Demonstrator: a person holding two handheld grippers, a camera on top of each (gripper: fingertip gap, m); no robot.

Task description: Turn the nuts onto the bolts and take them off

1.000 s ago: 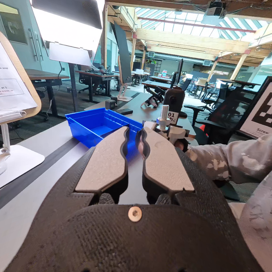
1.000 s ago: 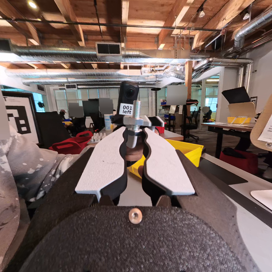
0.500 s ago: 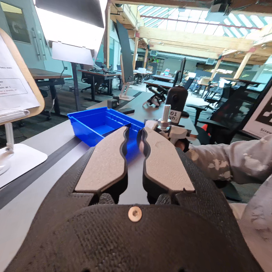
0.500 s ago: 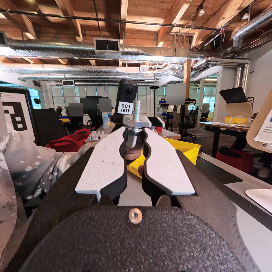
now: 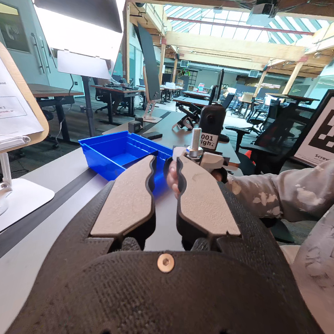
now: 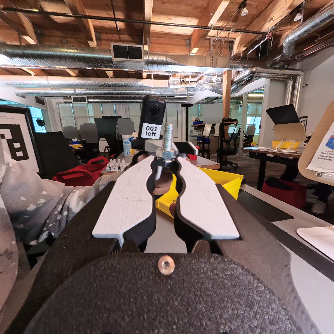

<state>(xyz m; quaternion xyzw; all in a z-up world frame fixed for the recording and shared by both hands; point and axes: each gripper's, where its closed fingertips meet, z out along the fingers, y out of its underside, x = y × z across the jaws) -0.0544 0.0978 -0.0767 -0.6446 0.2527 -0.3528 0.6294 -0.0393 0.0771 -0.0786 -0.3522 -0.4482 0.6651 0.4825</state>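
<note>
Your right gripper point(image 6: 166, 163) holds the bolt point(image 6: 167, 137) upright: its fingers are closed on the bolt's head, and the threaded shank stands up past the tips. A nut point(image 6: 166, 154) sits low on the thread, just above the head, so I judge the turning-on of this one as done or nearly so.

Your left gripper point(image 5: 165, 162) is slightly parted and grips nothing. In the left wrist view the bolt point(image 5: 196, 138) and nut point(image 5: 194, 151) lie just right of its right fingertip, outside the gap, so you have no purchase on the nut at present.

What is left, as far as I can judge: bring the left fingers around the nut and unscrew it up off the shank.

The blue bin point(image 5: 124, 153) stands on the desk point(image 5: 59, 171) just beyond the left gripper, its visible compartments bare. The yellow bin point(image 6: 220, 180) sits on the desk beyond the right gripper; its contents are hidden from you.
</note>
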